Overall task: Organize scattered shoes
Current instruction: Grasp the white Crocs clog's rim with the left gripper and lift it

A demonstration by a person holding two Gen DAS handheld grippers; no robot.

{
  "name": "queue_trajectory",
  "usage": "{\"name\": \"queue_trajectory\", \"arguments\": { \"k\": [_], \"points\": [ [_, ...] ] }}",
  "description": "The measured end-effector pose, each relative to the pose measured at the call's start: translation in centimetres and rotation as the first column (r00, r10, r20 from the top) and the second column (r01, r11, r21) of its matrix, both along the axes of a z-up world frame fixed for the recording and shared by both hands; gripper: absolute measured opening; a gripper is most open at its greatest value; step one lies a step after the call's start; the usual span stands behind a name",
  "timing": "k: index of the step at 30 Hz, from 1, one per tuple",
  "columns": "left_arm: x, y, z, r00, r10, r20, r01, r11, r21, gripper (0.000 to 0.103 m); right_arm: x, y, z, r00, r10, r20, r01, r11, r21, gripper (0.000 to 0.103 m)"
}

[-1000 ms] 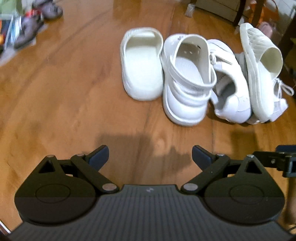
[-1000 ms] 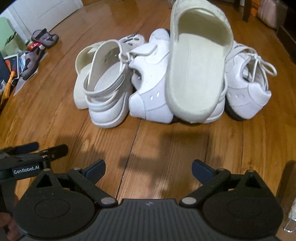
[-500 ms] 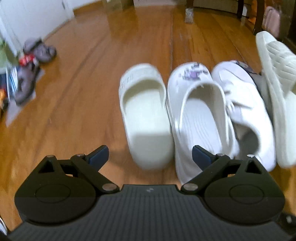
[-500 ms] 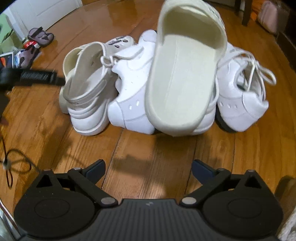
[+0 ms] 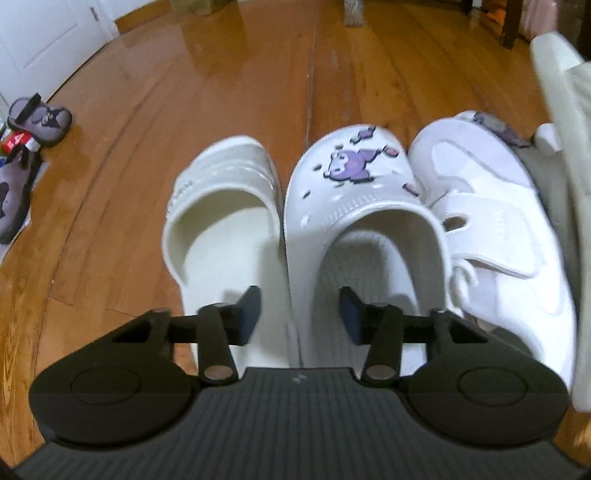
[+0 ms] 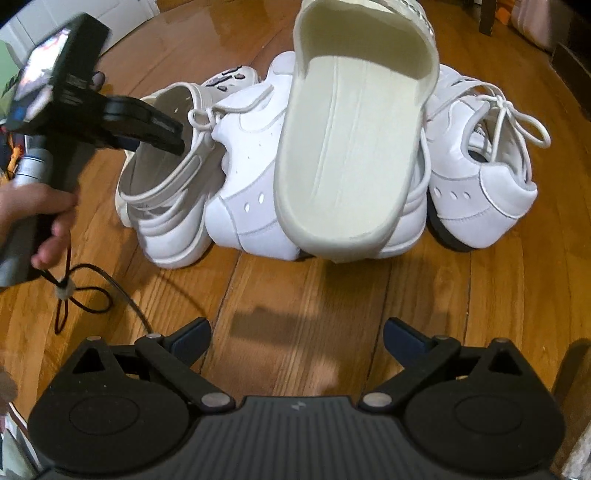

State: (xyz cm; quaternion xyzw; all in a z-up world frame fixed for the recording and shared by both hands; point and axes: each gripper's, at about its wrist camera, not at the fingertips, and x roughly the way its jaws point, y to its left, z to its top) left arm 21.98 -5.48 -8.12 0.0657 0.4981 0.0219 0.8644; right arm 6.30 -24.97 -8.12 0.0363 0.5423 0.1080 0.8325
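Several white shoes lie bunched on the wood floor. In the left wrist view a cream slide [image 5: 225, 221] lies beside a white clog [image 5: 354, 206] with purple charms and a white strap sneaker [image 5: 495, 221]. My left gripper [image 5: 300, 315] straddles the touching side walls of slide and clog, jaws partly closed but not gripping. In the right wrist view the left gripper [image 6: 162, 133] reaches into the clog [image 6: 166, 206]. A second cream slide [image 6: 354, 147] lies tilted on top of the sneakers [image 6: 251, 192]. A laced sneaker [image 6: 480, 177] lies right. My right gripper [image 6: 297, 341] is open and empty, short of the pile.
Grey sandals [image 5: 37, 122] and clutter lie at the far left near a white door [image 5: 40, 40]. Furniture legs [image 5: 511, 22] stand at the back right. A black cord [image 6: 88, 291] trails on the floor by the hand.
My left gripper has moved forward and down onto the slide and clog, and its jaws have narrowed. My right gripper has crept a little closer to the pile.
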Motion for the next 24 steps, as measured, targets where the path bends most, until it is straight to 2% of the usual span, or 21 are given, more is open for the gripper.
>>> {"name": "queue_trajectory", "arguments": {
  "k": [7,11,19,24],
  "points": [
    [-0.7,0.8,0.3,0.998,0.061,0.028,-0.06,0.997,-0.043,0.01,-0.3,0.0,-0.3,1.0,0.005,-0.011,-0.005,1.0,-0.012,0.1],
    [-1.8,1.0,0.5,0.997,0.062,0.041,-0.06,0.997,-0.055,0.01,-0.5,-0.3,-0.6,1.0,-0.007,-0.028,0.007,1.0,-0.007,0.1],
    [-6.6,2.3,1.0,0.993,0.079,0.085,-0.073,0.995,-0.069,0.01,-2.0,-0.4,-0.5,0.998,-0.024,-0.063,0.026,0.999,0.029,0.1],
    [-10.0,3.6,1.4,0.994,0.085,0.075,-0.079,0.994,-0.078,0.01,-3.7,0.3,0.1,0.997,0.008,-0.083,-0.004,0.999,0.049,0.1]
  ]
}}
